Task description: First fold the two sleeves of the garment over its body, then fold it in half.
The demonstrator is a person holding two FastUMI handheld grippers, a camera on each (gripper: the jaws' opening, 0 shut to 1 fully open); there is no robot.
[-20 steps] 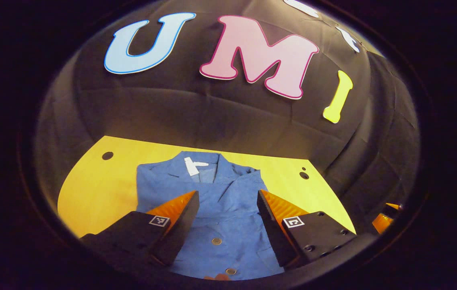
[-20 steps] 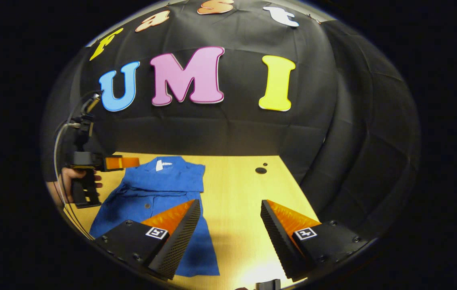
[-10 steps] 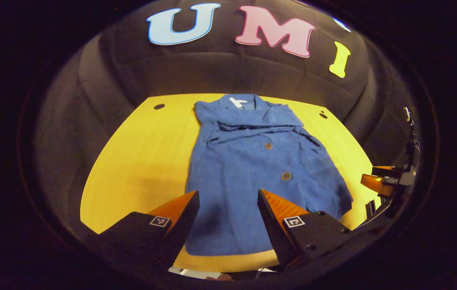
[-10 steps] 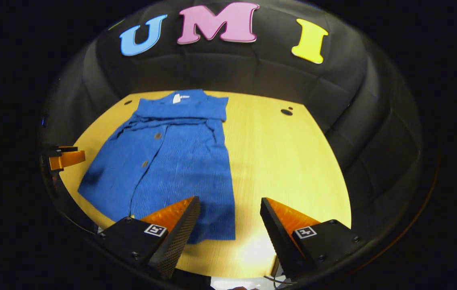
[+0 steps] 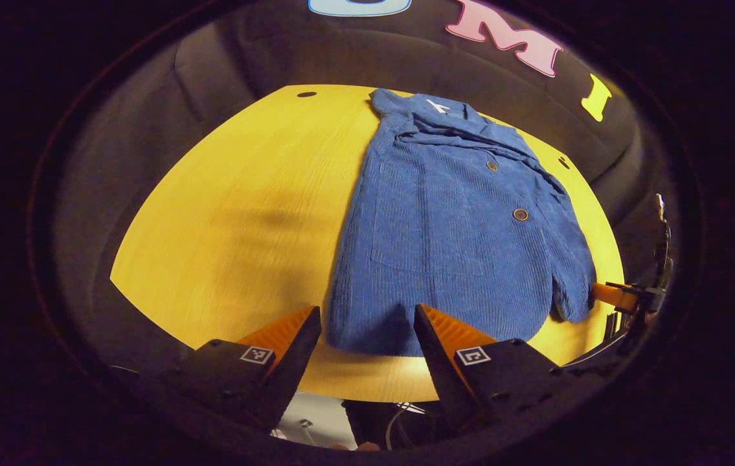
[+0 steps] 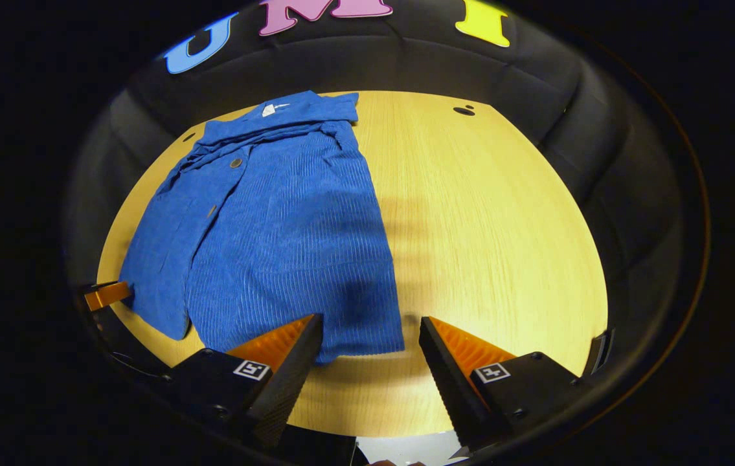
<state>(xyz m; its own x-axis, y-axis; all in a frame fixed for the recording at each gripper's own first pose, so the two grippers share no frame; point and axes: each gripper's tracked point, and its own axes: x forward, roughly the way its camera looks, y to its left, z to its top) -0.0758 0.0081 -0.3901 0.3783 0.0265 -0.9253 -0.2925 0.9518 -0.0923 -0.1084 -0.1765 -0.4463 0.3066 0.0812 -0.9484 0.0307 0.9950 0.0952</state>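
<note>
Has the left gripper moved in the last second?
Yes. The left gripper has pulled back toward the near edge of the yellow wooden table: the blue corduroy shirt's hem now lies between its fingers, not the buttoned chest.

Right gripper (image 5: 620, 298) cut off at the view's edge; garment (image 5: 464, 220) hem corner behind a finger

the left gripper (image 5: 367, 320) hangs with its fingers (image 5: 289, 336) spread wide apart, nothing between them. the right gripper (image 6: 370, 327) is posed the same way, fingers (image 6: 451, 349) parted and holding nothing; its tip also pokes in at the right edge of the left gripper view.
</note>
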